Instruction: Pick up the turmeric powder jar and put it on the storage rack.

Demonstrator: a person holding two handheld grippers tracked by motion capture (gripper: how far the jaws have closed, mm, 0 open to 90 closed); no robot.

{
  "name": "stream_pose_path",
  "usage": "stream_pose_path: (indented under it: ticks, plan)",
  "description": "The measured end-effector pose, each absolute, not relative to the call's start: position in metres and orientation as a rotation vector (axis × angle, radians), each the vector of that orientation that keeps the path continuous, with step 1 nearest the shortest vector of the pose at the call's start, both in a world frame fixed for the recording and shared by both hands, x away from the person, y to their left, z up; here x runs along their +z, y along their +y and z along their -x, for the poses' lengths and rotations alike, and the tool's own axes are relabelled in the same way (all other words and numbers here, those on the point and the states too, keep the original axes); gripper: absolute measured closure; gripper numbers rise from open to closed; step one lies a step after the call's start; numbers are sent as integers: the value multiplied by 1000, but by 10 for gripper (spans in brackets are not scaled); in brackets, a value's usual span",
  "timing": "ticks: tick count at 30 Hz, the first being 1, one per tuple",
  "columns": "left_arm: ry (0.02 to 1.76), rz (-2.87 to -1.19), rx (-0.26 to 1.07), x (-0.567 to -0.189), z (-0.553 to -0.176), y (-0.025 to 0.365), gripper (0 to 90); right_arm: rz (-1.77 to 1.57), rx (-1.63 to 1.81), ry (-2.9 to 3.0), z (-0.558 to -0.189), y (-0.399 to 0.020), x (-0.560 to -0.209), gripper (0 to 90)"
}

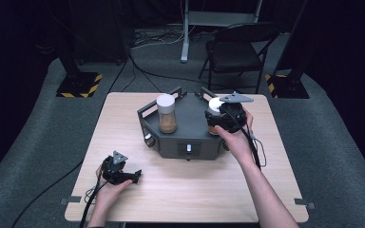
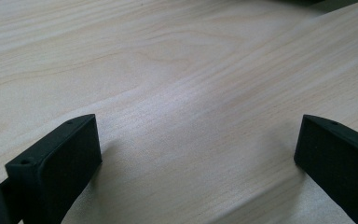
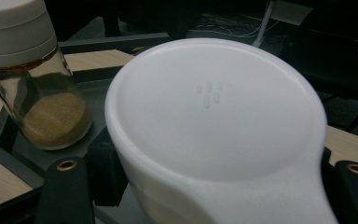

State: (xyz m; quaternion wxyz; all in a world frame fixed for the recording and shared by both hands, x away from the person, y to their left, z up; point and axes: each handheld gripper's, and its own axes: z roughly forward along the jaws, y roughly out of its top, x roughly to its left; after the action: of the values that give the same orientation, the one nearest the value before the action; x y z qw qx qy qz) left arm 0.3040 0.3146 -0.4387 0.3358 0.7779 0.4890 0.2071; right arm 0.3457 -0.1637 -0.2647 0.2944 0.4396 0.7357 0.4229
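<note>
Right gripper (image 1: 221, 118) is clamped on the white-lidded jar (image 3: 214, 121), holding it over the right side of the dark tray (image 1: 190, 137), railed at the far edge. Second jar (image 1: 167, 114) stands well left, so there's room between. Left gripper (image 1: 123, 175) rests wide open on the near-left table (image 1: 180, 190), out of the way.

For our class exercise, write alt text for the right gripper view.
A white jar lid looms close, clamped between the right gripper's black jaws. Behind it to the left, a glass jar of brown powder stands on a dark tray.
</note>
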Motion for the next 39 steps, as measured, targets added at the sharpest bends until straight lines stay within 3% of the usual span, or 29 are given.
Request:
stream_pose_path:
  ticks: [27,31,39]
  plan:
    - [1272,-2030,539,-439,-304,315,2,-1221,1122,1976,-369,-153,-275,295]
    - [1273,-2030,539,-439,-304,314,2,-1243,1097,2010,-375,-155,-268,217]
    - [1272,-2031,539,-439,-305,314,2,-1240,1113,2024,-368,-166,-263,142]
